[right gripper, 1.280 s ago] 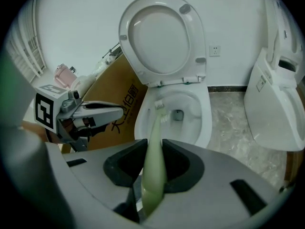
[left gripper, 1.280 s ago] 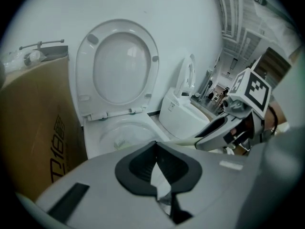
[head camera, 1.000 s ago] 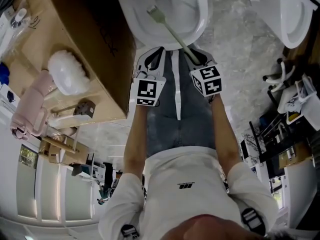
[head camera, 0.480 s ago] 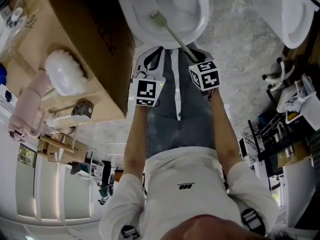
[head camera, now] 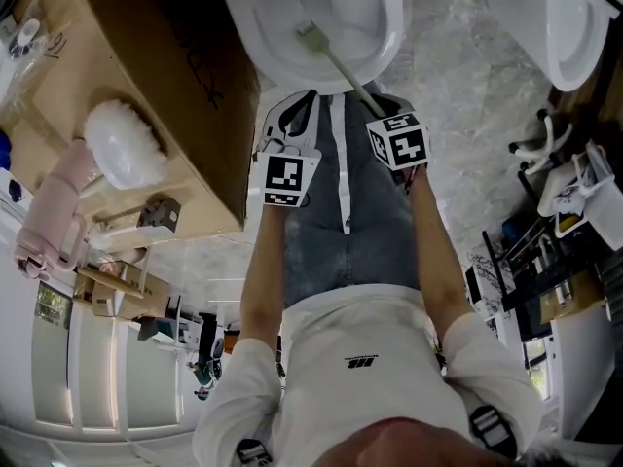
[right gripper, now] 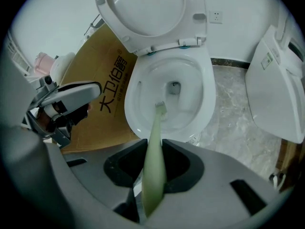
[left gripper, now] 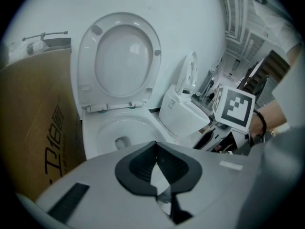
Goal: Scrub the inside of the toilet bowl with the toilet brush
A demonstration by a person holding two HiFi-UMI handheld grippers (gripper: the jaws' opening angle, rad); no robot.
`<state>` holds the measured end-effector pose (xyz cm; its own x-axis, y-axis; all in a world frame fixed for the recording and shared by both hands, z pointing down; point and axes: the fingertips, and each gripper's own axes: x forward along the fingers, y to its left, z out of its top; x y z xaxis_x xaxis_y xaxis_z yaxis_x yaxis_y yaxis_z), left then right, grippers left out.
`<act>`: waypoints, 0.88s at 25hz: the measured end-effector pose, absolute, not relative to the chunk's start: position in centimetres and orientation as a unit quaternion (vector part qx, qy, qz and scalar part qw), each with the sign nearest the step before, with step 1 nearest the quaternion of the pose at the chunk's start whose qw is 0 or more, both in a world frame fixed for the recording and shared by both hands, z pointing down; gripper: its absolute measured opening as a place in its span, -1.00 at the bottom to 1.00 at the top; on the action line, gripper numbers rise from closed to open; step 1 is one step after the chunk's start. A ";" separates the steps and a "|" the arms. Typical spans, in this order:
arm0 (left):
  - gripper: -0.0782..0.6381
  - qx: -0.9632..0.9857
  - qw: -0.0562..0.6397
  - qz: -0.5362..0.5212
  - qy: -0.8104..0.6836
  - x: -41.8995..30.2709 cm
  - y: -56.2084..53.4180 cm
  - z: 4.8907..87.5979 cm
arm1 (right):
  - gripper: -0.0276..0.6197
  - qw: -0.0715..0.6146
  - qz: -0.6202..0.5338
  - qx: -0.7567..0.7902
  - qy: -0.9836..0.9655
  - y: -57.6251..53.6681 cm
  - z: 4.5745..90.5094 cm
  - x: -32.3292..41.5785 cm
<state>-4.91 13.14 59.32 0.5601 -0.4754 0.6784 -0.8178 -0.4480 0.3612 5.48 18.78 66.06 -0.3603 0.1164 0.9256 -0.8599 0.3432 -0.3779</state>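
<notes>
- The toilet bowl (right gripper: 206,95) stands open, with its seat and lid (right gripper: 148,7) tipped up against the wall behind it.
- The right gripper (right gripper: 153,165) hangs just in front of the bowl's near rim, its jaws clamped on the pale green handle of the toilet brush (head camera: 338,63).
- The brush slants from that grip over the near rim and down into the bowl. Its small bristled head sits low on the inner wall, a little short of the drain hole; from here I can't be sure it touches the porcelain.
- The left gripper (left gripper: 156,168) hovers in front of the bowl too, left of the right gripper and apart from it. Its jaws are pressed together with nothing between them.
- A big cardboard box (head camera: 165,86) stands right against the bowl's left side.
- On the box, well left of the bowl, lies a white fluffy thing (head camera: 122,144), maybe a duster head.
- To the bowl's right, across a strip of marbled floor (head camera: 477,95), stands a second toilet (right gripper: 276,94).
</notes>
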 end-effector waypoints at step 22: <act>-0.76 0.814 0.346 0.246 -0.397 -5.3 12.9 59.4 | -0.64 0.594 0.399 0.253 -0.651 17.9 65.6 9.6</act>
